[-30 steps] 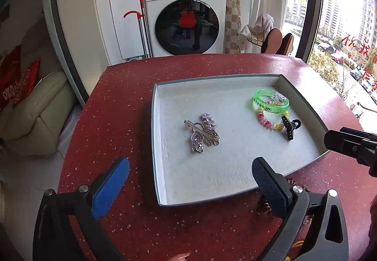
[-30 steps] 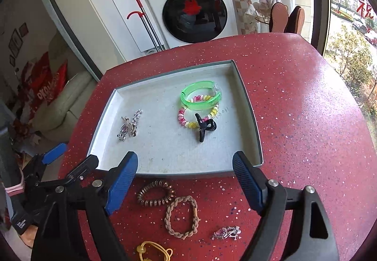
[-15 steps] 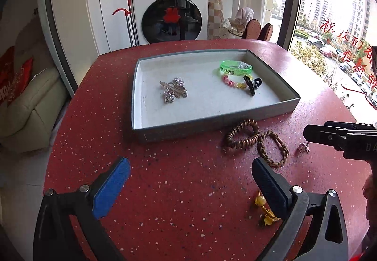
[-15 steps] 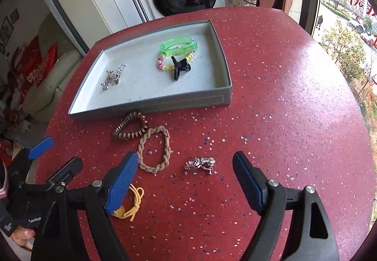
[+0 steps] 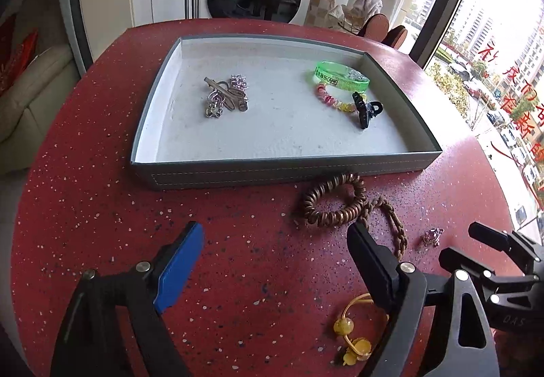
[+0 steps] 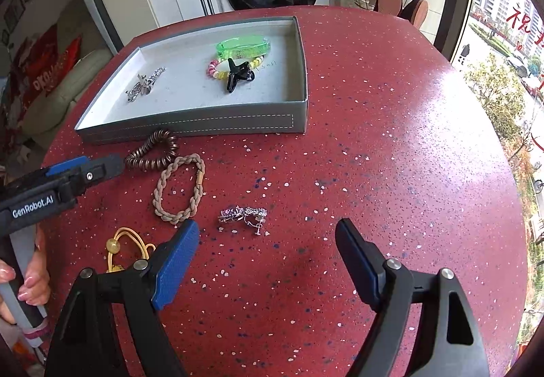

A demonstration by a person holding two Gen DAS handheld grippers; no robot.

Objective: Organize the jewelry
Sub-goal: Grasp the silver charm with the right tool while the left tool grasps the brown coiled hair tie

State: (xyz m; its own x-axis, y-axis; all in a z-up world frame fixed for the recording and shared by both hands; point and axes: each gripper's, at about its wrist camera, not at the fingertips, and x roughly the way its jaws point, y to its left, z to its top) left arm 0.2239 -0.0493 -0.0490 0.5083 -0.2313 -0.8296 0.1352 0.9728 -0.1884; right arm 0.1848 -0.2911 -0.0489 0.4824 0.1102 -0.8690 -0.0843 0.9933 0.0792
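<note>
Red speckled table [image 6: 391,138] carries our grey tray [image 6: 190,123] at eleven o'clock; loose jewelry [image 6: 243,215] lies nearer us. Left gripper [image 5: 275,261] gapes empty; right gripper [image 6: 267,249], nothing between, is closing. Three o'clock lies bare.

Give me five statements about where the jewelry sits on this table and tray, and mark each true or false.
1. The green bangle lies inside the grey tray. True.
2. The braided tan bracelet lies in the tray. False: it lies on the red table, in front of the tray.
3. The black hair clip lies in the tray beside the pink and yellow beaded bracelet. True.
4. The right claw grips the silver brooch. False: its jaws are wide apart, and the brooch lies untouched ahead of them.
5. The brown coiled hair tie rests on the table near the tray's front wall. True.
</note>
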